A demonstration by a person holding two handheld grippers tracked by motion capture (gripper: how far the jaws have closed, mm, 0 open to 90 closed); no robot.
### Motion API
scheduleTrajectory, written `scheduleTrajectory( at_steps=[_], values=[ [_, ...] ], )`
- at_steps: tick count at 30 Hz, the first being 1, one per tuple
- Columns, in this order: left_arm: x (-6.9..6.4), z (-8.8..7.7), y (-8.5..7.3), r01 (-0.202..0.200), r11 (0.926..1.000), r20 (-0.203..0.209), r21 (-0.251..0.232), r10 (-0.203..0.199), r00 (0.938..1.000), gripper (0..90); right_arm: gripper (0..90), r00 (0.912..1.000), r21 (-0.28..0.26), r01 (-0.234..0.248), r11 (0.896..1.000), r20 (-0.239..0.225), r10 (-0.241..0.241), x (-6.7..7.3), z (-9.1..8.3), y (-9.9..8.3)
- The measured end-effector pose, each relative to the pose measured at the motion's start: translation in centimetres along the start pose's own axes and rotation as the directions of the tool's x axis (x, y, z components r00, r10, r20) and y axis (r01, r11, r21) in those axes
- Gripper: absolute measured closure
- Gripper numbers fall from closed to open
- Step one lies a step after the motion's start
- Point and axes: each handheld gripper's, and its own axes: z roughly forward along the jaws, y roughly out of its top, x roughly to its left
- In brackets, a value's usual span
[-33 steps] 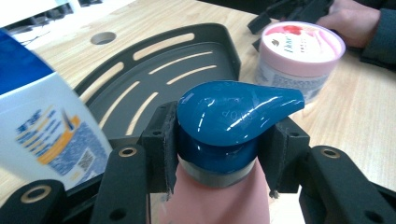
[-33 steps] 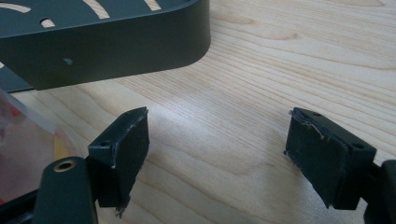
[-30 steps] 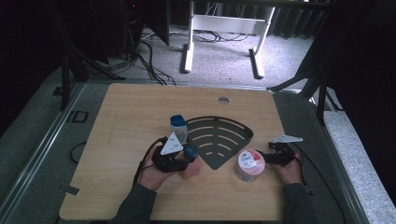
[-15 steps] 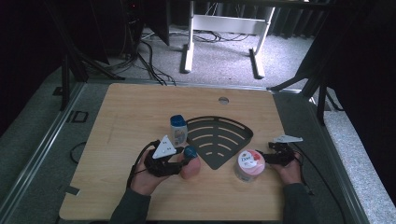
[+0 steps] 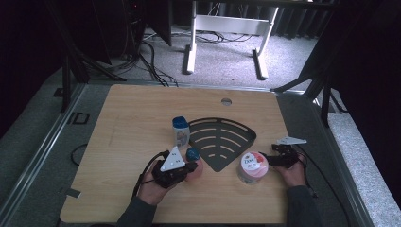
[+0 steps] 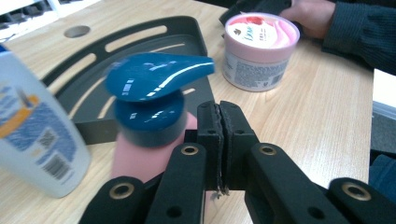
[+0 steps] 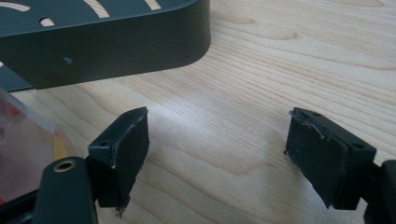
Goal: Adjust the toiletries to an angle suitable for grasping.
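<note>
My left gripper (image 6: 219, 116) is shut, pads pressed together with nothing between them; its jaws have just been closing. It sits just right of a pink bottle with a blue pump cap (image 6: 149, 98), close beside it. From above, the left gripper (image 5: 188, 168) lies next to that pink bottle (image 5: 194, 165). A white bottle with a blue cap (image 5: 180, 131) stands upright behind it. My right gripper (image 7: 217, 140) is open over bare wood, beside a pink Dove jar (image 5: 253, 166) whose edge (image 7: 18, 140) shows at its left.
A dark slotted corner tray (image 5: 222, 137) lies flat at the table's middle; its wall (image 7: 116, 46) is just beyond the right jaws. A round cable hole (image 5: 226, 101) is near the far edge. Floor cables and a white stand lie beyond the table.
The left hand and its gripper have drawn back slightly toward the near edge, away from the white bottle. The right hand and the jar have stayed put.
</note>
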Motion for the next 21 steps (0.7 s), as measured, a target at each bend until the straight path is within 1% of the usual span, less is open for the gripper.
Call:
scheduleTrajectory(
  at_steps=[4,5,7,8,10,11,14,16,21],
  values=[
    [0.0,0.9,0.0,0.007,1.0000,0.011,0.000,-0.007,0.9999,89.0,21.1,1.0000,0.001,0.000,1.000,0.001,0.000,0.0,0.0,0.0],
    [0.0,0.9,0.0,0.007,1.0000,0.011,0.000,-0.007,0.9999,89.0,21.1,1.0000,0.001,0.000,1.000,0.001,0.000,0.0,0.0,0.0],
    [0.2,1.5,-0.2,0.019,0.9998,0.003,0.008,-0.019,0.9998,89.0,21.1,1.0000,0.001,0.001,1.000,0.002,-0.001,0.0,0.0,0.0],
    [0.3,1.6,-0.3,0.017,0.9997,-0.005,0.017,-0.017,0.9998,88.9,21.1,1.0000,0.001,0.001,1.000,0.002,-0.001,0.0,0.0,0.0],
    [0.5,1.7,-0.5,0.030,0.9995,0.009,0.005,-0.030,0.9995,89.1,21.1,1.0000,0.001,0.000,1.000,0.001,0.000,0.0,0.0,0.0],
    [0.6,1.7,-0.5,0.030,0.9995,0.011,0.004,-0.030,0.9995,89.2,21.1,1.0000,0.001,0.000,1.000,0.000,0.000,0.0,0.0,0.0],
    [0.8,1.7,-0.5,0.030,0.9996,0.007,0.002,-0.030,0.9995,89.2,21.1,1.0000,0.001,0.001,1.000,0.001,-0.001,0.0,0.0,0.0],
    [1.2,1.8,-0.6,0.039,0.9992,0.001,0.000,-0.039,0.9992,89.2,21.1,1.0000,0.001,0.001,1.000,0.001,-0.001,0.0,0.0,0.0],
    [1.7,2.4,-0.9,0.043,0.9988,-0.015,0.025,-0.042,0.9990,88.8,21.1,1.0000,0.002,0.003,1.000,0.002,-0.003,0.0,0.0,0.0]
  ],
)
